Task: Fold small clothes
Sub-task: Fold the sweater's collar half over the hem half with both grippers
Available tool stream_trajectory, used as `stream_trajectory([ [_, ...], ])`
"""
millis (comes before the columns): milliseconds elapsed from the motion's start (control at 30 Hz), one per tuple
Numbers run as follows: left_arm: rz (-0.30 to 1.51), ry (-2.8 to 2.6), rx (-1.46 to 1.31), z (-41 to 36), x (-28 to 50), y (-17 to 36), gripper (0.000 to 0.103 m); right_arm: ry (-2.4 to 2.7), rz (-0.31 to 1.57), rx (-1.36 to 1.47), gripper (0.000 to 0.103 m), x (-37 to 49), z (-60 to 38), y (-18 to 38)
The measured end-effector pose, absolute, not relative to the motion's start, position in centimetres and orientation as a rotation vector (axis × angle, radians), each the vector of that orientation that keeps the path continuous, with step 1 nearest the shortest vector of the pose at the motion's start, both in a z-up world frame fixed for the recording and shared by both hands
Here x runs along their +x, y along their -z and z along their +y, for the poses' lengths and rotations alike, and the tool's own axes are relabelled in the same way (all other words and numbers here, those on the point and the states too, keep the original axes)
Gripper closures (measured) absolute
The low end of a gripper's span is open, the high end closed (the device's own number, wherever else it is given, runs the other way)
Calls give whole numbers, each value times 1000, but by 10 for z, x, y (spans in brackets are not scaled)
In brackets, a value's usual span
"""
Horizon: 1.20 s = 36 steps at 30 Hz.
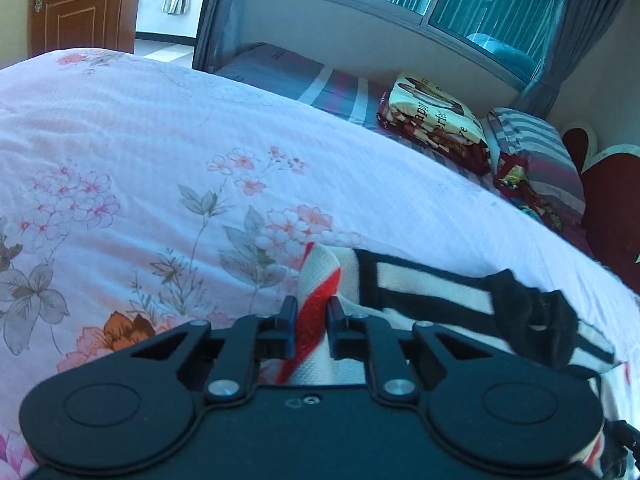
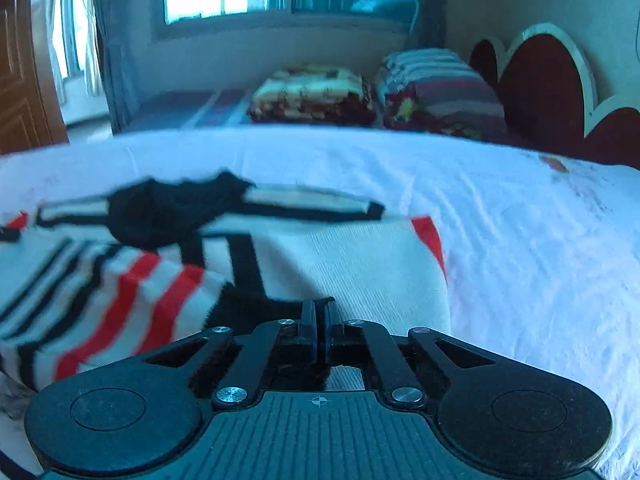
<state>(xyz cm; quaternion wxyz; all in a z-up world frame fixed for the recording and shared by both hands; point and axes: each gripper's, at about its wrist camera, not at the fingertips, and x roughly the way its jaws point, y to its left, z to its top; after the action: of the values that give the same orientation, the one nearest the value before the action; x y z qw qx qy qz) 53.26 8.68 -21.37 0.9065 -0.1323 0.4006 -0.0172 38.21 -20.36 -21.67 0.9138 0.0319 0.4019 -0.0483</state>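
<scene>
A small white knit garment point(image 2: 344, 264) with red and black stripes and a black bow point(image 2: 160, 208) lies on the bed; it also shows in the left wrist view point(image 1: 424, 284). My left gripper point(image 1: 313, 312) is shut on a red-striped fold of the garment, which stands up between its fingers. My right gripper point(image 2: 320, 316) is shut on the garment's near edge, its jaws almost touching, with thin fabric pinched between them. The striped sleeve point(image 2: 104, 292) lies to the left of the right gripper.
The bed is covered by a pale floral quilt point(image 1: 160, 152). Folded blankets point(image 2: 316, 96) and a striped pillow point(image 2: 440, 84) lie at the far side, near a red headboard point(image 2: 552, 76). A window and curtains are behind; a wooden door point(image 1: 80, 4) is at the far left.
</scene>
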Motion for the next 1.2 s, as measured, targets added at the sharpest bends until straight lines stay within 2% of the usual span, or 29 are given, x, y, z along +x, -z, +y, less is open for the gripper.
stream_trajectory([
  [67,817,36,-271,88,533,214,89,109,813,42,101,383,-203,223],
  [133,827,29,-242,85,534,211,83,117,829,55,100,386,-204,221],
  [233,827,15,-210,84,525,199,64,135,811,92,100,380,-211,208],
  [300,810,21,-185,81,513,189,32,136,791,122,99,375,-216,199],
  [333,784,18,-160,77,504,183,28,139,786,135,99,374,-217,195],
  [400,750,46,-109,67,488,171,27,123,775,158,97,372,-216,187],
  [433,755,65,-101,62,482,167,27,114,770,165,93,372,-214,184],
  [500,768,102,-106,51,470,159,27,98,762,173,68,371,-206,179],
  [533,774,116,-104,45,464,157,27,86,756,180,50,369,-201,177],
  [733,829,192,-54,9,435,169,29,-16,779,134,49,365,-164,181],
  [833,881,179,-46,7,429,190,32,-40,818,93,57,362,-153,195],
  [1033,838,210,19,11,417,205,31,0,838,6,57,357,-171,217],
  [1100,840,217,12,14,417,205,32,30,841,-6,54,354,-182,219],
  [1133,837,221,17,14,417,205,32,27,840,11,47,352,-188,221],
  [1200,840,206,33,11,415,202,34,33,863,51,45,353,-196,219],
])
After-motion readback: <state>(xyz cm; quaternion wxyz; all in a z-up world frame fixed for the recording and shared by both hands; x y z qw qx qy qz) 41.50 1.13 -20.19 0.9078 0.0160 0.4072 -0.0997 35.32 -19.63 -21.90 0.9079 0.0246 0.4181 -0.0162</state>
